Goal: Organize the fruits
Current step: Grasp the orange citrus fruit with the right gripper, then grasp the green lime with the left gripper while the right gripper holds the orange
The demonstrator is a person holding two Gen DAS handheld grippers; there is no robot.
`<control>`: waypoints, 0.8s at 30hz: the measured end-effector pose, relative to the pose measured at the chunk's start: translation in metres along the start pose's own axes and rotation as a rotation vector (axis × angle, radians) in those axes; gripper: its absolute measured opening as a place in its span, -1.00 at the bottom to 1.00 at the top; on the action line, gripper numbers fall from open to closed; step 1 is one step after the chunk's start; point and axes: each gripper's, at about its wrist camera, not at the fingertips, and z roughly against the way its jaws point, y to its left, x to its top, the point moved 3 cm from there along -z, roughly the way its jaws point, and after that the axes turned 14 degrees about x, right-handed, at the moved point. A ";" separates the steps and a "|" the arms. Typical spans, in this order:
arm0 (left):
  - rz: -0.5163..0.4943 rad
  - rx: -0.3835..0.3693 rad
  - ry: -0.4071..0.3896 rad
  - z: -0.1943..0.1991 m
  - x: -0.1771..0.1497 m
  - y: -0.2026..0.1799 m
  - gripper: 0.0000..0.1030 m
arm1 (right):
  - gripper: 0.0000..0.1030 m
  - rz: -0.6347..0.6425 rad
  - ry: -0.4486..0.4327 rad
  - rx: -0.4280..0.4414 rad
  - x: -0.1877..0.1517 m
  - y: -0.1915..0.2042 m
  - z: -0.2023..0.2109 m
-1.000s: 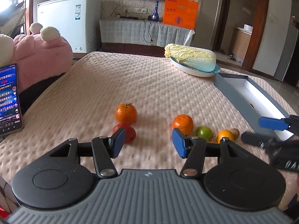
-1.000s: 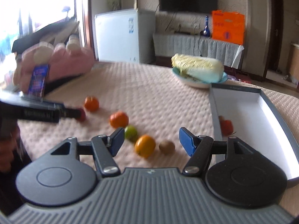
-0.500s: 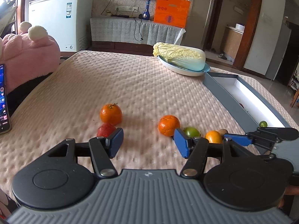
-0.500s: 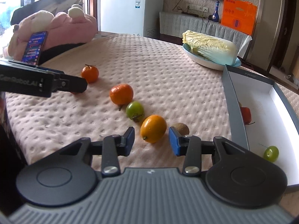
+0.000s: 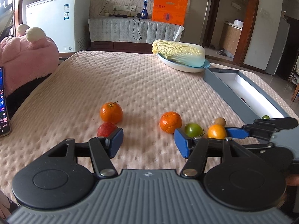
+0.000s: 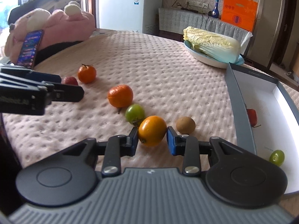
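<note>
Right wrist view: right hand-held gripper [image 6: 152, 140], tilted downward, is closing, pads touching the yellow-orange fruit [image 6: 152, 130].

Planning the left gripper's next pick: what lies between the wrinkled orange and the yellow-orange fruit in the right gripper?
One green fruit sits between the wrinkled orange and the yellow-orange fruit, clearest in the right wrist view.

I see a pink, dimpled quilted surface [image 6: 168, 71] carrying everything. On it a loose line of fruit runs from my left: a red fruit [image 6: 71, 80], a stemmed orange [image 6: 86, 74], a second orange [image 6: 121, 96], a green fruit [image 6: 134, 113], a yellow-orange fruit [image 6: 152, 130] and a brown kiwi [image 6: 185, 125]. A grey box [image 6: 237, 100] lies at the right edge, a plate [image 6: 205, 58] with cabbage behind it.
</note>
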 end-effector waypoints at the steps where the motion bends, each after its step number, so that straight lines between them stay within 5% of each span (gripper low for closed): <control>1: 0.002 -0.003 -0.001 0.000 0.000 0.001 0.29 | -0.31 0.000 -0.001 0.013 0.000 0.000 0.005; 11: -0.021 -0.021 -0.001 0.001 -0.002 -0.015 0.29 | -0.31 0.045 0.116 0.019 -0.031 -0.012 0.036; 24: -0.147 -0.080 -0.018 -0.006 -0.011 -0.067 0.26 | -0.31 0.039 0.076 0.052 -0.027 -0.013 0.050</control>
